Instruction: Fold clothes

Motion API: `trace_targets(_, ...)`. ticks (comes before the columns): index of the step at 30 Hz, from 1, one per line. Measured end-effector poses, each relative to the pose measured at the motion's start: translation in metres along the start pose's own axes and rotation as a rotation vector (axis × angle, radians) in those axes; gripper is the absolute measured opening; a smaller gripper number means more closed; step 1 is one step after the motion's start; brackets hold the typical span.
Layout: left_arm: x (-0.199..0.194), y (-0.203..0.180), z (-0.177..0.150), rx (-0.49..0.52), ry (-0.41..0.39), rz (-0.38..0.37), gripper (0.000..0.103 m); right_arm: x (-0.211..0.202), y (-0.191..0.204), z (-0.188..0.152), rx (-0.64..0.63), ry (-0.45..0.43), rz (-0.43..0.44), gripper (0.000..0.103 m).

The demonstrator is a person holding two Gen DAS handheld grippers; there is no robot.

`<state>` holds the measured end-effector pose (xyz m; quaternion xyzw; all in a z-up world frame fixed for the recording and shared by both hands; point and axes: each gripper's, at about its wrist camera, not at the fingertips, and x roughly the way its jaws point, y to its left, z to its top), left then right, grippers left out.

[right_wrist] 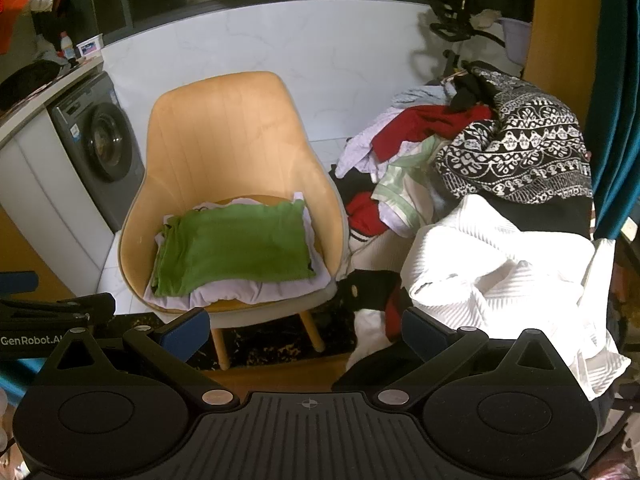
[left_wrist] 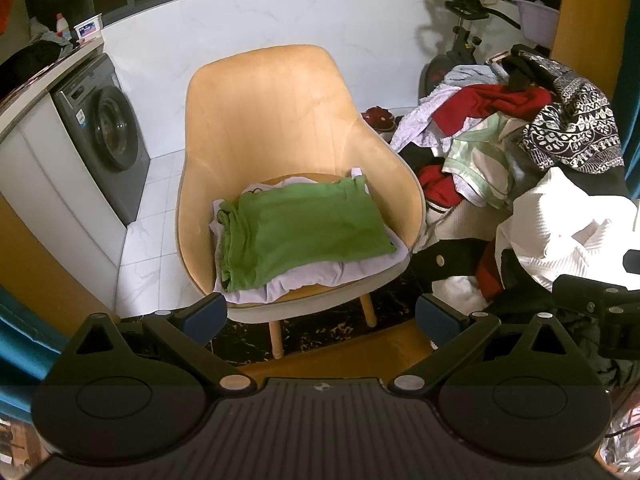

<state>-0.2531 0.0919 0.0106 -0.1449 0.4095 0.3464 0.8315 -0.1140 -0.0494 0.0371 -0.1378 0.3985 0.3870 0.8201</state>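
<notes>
Chair at centre, before the wall; folded shirt on the seat, atop another folded garment. Washing machine to the left, under a tabletop. Heap of unfolded clothes to the right, just beside the chair.

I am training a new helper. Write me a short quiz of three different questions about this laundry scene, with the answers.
1. True or false: the green garment lies folded on top of a pale garment on the chair.
2. Which garment in the unfolded pile is nearest the right gripper? A. the white ribbed garment B. the patterned black and white cloth C. the red garment
3. Fill in: both the left gripper and the right one are open and hold ____.

Key: 1 true; 2 A; 3 nothing.
</notes>
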Motion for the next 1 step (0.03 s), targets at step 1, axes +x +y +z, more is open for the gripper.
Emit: trace_targets(1, 0.0005, -0.0004, 0.0001, 0.000, 0.002, -0.001, 0.102, 0.0003, -0.0001, 0.0003, 0.000, 0.000, 0.000, 0.102)
